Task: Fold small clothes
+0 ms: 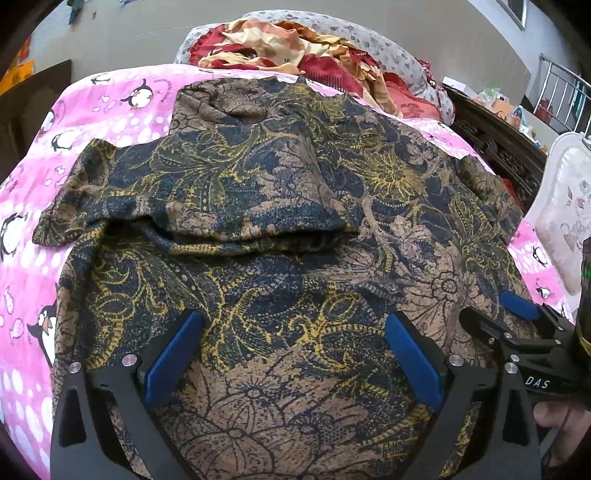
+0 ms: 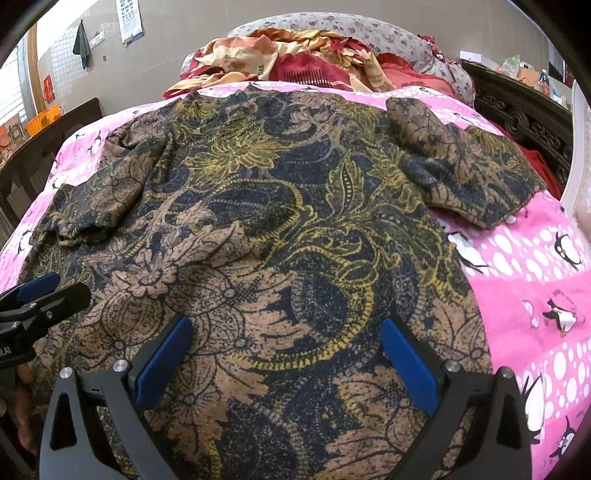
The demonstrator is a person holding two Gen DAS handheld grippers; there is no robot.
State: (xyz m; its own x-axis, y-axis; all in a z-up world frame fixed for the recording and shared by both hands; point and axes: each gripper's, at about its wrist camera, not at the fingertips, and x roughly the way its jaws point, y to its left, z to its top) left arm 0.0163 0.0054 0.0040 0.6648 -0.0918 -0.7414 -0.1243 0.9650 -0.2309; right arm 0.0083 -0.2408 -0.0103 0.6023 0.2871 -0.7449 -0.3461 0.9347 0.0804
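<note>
A brown, navy and yellow floral garment [image 1: 295, 229] lies spread on the pink penguin bedsheet [image 1: 122, 107]. Its left sleeve [image 1: 207, 199] is folded over the body, forming a crease across the middle. My left gripper [image 1: 295, 325] is open, its blue pads wide apart just above the lower body of the garment. My right gripper [image 2: 286, 328] is open over the same garment [image 2: 280, 206], whose right sleeve [image 2: 476, 173] lies spread out on the sheet [image 2: 535, 258]. Each gripper shows at the edge of the other's view, the right one [image 1: 517, 314], the left one [image 2: 40, 291].
A heap of red and cream bedding [image 1: 295, 48] and a floral pillow [image 2: 369, 33] lie at the bed's far end. A dark carved wooden frame [image 2: 528, 118] runs along the right. A white padded chair [image 1: 569, 206] stands at the right.
</note>
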